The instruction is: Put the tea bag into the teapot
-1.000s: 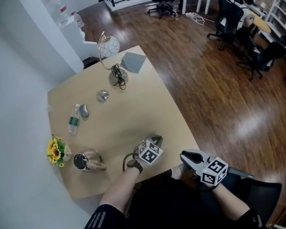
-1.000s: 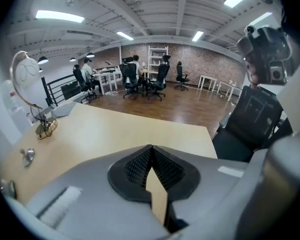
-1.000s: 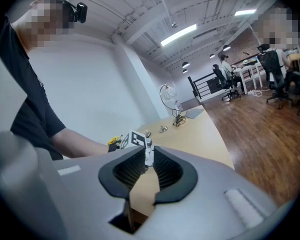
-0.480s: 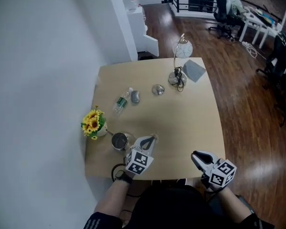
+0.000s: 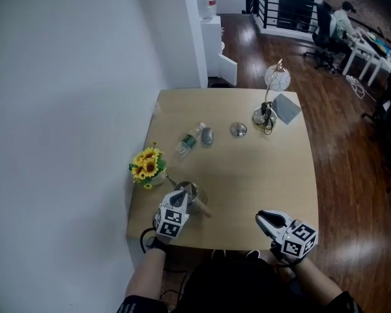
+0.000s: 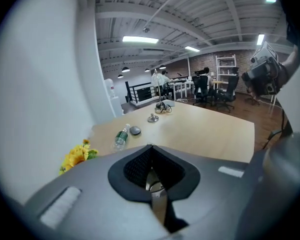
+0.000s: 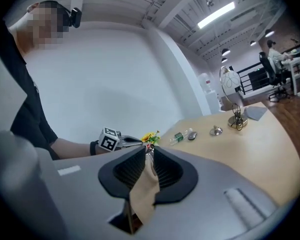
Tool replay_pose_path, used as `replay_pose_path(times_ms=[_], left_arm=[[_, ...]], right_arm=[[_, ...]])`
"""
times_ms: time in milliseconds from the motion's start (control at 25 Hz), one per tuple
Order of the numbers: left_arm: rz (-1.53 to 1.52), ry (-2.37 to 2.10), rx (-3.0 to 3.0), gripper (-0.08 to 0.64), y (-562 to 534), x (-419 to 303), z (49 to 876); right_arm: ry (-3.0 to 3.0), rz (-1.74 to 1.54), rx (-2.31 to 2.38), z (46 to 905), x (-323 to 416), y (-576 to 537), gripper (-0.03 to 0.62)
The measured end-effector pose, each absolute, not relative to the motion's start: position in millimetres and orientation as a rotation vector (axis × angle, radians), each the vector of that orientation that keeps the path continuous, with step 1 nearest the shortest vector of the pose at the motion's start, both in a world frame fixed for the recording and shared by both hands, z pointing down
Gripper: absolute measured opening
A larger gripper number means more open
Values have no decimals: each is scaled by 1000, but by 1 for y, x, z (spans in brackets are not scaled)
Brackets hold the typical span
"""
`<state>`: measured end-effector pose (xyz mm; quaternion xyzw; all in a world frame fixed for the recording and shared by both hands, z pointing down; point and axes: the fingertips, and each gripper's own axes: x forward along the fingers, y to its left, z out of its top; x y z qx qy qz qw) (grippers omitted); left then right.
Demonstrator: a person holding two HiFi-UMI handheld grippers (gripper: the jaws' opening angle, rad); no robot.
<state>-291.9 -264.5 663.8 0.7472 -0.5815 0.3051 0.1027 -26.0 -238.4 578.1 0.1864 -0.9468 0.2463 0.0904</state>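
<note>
The steel teapot [image 5: 188, 190] stands near the table's front left corner, its wooden handle [image 5: 204, 208] pointing to the front right. My left gripper [image 5: 182, 201] is shut right beside it, the tips at the pot's near side. In the left gripper view the pot [image 6: 155, 186] shows only through the slit under the shut jaws of that gripper [image 6: 150, 147]. My right gripper [image 5: 263, 216] hovers over the front edge, shut on a brown tea bag [image 7: 144, 194] that hangs between the jaws of the right gripper [image 7: 149, 150].
A vase of sunflowers [image 5: 147, 165] stands just left of the teapot. Farther back lie a water bottle [image 5: 190, 139], a grey mouse [image 5: 207, 135] and a small metal lid [image 5: 238, 130]. A globe lamp [image 5: 266, 113] and grey pad [image 5: 287, 107] sit far right. A white wall borders the table [image 5: 260, 168].
My left gripper has moved left across the table to the teapot's side. The right gripper has stayed at the front edge with the tea bag. The head view has swung round.
</note>
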Motion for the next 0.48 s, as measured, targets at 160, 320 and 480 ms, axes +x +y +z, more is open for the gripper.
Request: replay_pose_path(times_ms=[160, 320, 480], left_arm=[[919, -1693, 2167, 3, -261, -303, 684], [900, -1666, 2156, 3, -264, -304, 697], [889, -1631, 2159, 65, -264, -299, 702]], right_arm=[[-2795, 748, 588, 581, -24, -234, 60], [-2776, 755, 641, 582, -16, -229, 60], [-2763, 764, 685, 583, -9, -225, 60]])
